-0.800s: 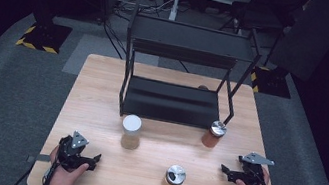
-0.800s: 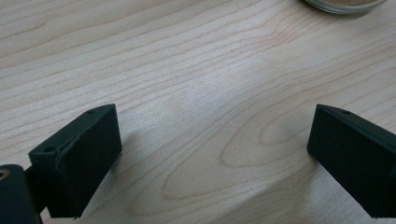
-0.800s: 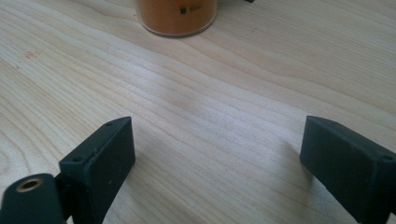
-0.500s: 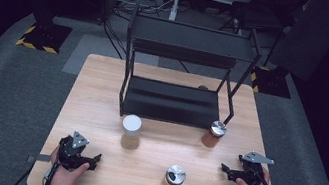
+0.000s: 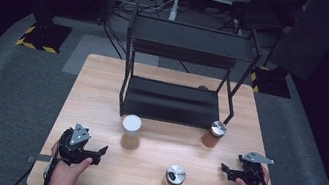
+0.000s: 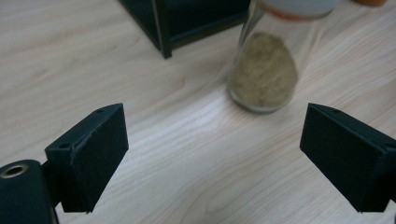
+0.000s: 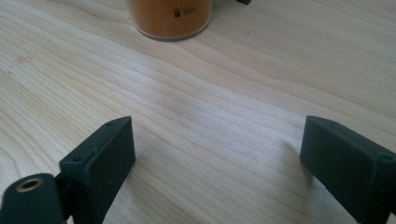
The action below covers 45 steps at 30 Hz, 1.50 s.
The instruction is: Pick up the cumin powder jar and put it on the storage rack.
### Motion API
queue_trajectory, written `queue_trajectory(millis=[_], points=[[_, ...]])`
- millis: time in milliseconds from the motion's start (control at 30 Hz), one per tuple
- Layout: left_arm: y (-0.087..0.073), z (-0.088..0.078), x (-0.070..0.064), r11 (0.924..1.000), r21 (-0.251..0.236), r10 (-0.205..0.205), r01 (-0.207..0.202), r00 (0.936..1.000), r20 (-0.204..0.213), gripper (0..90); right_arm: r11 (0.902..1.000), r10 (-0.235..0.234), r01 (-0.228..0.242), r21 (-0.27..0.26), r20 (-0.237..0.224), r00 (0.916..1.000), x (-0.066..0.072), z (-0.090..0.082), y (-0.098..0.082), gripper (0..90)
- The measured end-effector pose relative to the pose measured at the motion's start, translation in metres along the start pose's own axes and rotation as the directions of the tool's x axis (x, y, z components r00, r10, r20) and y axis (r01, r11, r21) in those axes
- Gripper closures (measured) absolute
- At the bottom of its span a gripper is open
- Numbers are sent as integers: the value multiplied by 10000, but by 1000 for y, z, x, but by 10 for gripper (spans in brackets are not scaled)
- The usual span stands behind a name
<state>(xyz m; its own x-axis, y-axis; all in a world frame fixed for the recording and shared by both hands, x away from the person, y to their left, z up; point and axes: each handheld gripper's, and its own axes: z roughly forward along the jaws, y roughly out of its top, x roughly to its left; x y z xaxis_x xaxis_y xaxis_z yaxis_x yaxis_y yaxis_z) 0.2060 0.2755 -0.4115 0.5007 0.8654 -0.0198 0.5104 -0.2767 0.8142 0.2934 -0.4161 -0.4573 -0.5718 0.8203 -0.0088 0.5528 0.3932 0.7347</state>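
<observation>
My left gripper (image 5: 99,154) rests on the wooden table (image 5: 102,87) near its front left corner, open, with nothing between its fingers. A white-lidded jar of tan powder (image 5: 131,131) stands just beyond it and reappears in the left gripper view (image 6: 264,70), ahead of the open gripper (image 6: 212,154). My right gripper (image 5: 225,169) lies open at the front right. A silver-lidded jar of orange powder (image 5: 213,134) stands beyond it, and its base (image 7: 170,16) sits ahead of the empty gripper (image 7: 217,168) in the right gripper view.
A black two-level rack (image 5: 176,102) stands at the back middle of the table, one leg (image 6: 161,28) close to the tan jar. A third silver-lidded jar (image 5: 175,176) stands near the front edge between the hands. Grey carpet surrounds the table.
</observation>
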Motion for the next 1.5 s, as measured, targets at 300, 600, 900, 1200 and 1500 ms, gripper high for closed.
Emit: queue_trajectory(millis=[300,600,900,1200,1500], points=[[24,-11,-3,9983,-486,337,-320,9989,330,78,10000,32,-31,-10,37,10000,1,0,0,95],[41,13,-1,9975,-661,303,-235,9941,1038,81,10000,80,-80,-12,84,9999,2,0,0,95],[60,39,-6,9961,-724,604,-498,9864,1526,87,9999,172,-172,-12,192,9997,4,0,-1,95],[68,67,-7,9966,-604,661,-562,9819,1777,165,9994,332,-332,-10,358,9988,7,-2,-2,96],[71,77,-25,9896,-547,1384,-1327,9831,1195,336,9990,437,-436,-32,480,9979,9,-2,-3,96]])
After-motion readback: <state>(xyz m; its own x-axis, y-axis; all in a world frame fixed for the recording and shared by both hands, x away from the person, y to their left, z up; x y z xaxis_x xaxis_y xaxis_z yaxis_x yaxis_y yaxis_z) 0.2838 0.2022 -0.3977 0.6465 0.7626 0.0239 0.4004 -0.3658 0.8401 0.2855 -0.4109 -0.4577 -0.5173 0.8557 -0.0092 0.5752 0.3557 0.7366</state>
